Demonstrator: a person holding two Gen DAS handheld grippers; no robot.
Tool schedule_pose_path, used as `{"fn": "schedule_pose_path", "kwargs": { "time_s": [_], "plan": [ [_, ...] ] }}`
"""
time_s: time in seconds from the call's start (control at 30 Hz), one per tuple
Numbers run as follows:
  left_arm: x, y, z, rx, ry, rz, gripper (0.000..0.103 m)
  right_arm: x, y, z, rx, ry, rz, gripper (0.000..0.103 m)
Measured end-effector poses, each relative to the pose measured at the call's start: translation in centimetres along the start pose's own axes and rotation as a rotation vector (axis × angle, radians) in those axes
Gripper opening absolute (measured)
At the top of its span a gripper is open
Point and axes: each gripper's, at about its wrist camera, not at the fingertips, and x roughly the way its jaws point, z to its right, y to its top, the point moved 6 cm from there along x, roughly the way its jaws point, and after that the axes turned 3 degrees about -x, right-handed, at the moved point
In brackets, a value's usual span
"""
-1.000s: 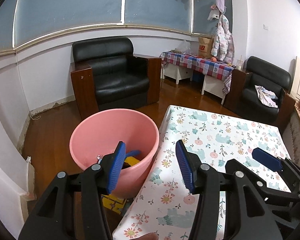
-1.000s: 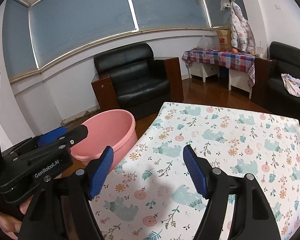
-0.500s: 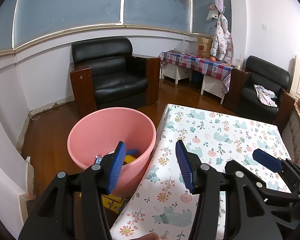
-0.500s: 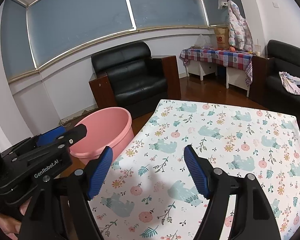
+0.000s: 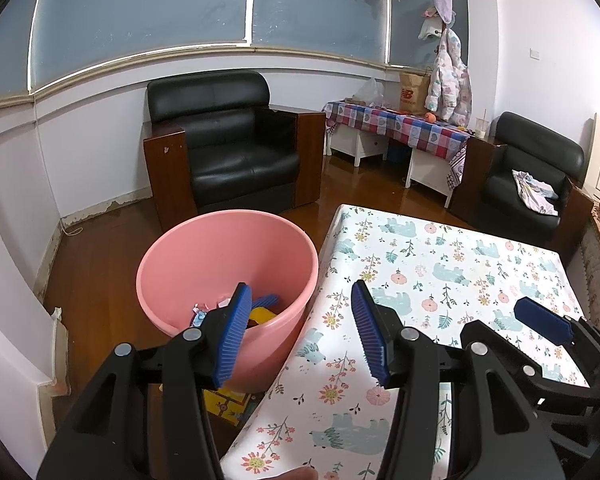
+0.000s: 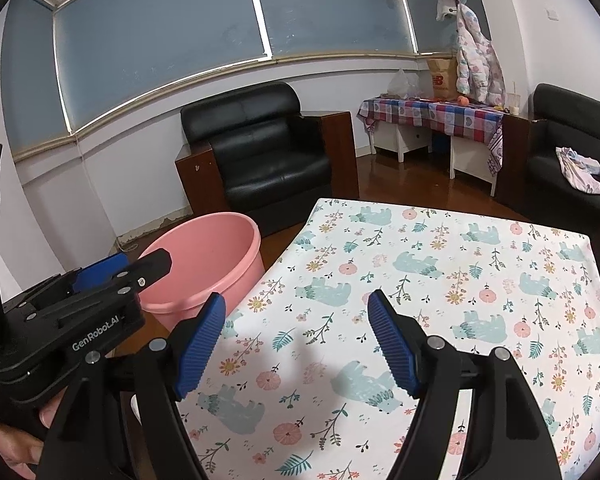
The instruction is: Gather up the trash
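Left wrist view takes in the whole job at once: ahead and left of the left gripper [image 5: 298, 328] stands the pink tub [image 5: 260, 224] on the wooden floor, hard against the edge of the table with the bear-and-flower tablecloth [image 5: 440, 264], which runs ahead and to the right. The trash [image 5: 216, 306] lies at the bottom of the tub, just past the left fingertip: crumpled pale wrappers, something blue and a yellow piece, partly hidden by the finger. A yellow printed sheet [image 5: 224, 402] lies on the floor below the tub, under the gripper.

Both tools stand wide apart and hold nothing. The right gripper [image 6: 296, 334] hovers over bare cloth, with the tub off to its left.

Judging by looks, the wrappers are light, thin and crushable, probably a bit slick; a pinch across a crumpled fold should hold better than one on a flat face. The floor sheet would be limp and best taken at a raised edge or corner.

Only the left camera looks down into the tub and sees its contents and the floor sheet. The right camera sees just the tub's rim and inner wall, but shows more of the near cloth, where no litter is visible.
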Motion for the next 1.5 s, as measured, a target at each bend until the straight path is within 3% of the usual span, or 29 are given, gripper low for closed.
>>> {"fn": "schedule_pose_path", "kwargs": {
  "time_s": [1.5],
  "plan": [
    [-0.49, -0.03, -0.65, -0.008, 0.004, 0.021, 0.052, -0.59, 0.09, 0.07, 0.001, -0.009, 0.013, 0.072]
  ]
}}
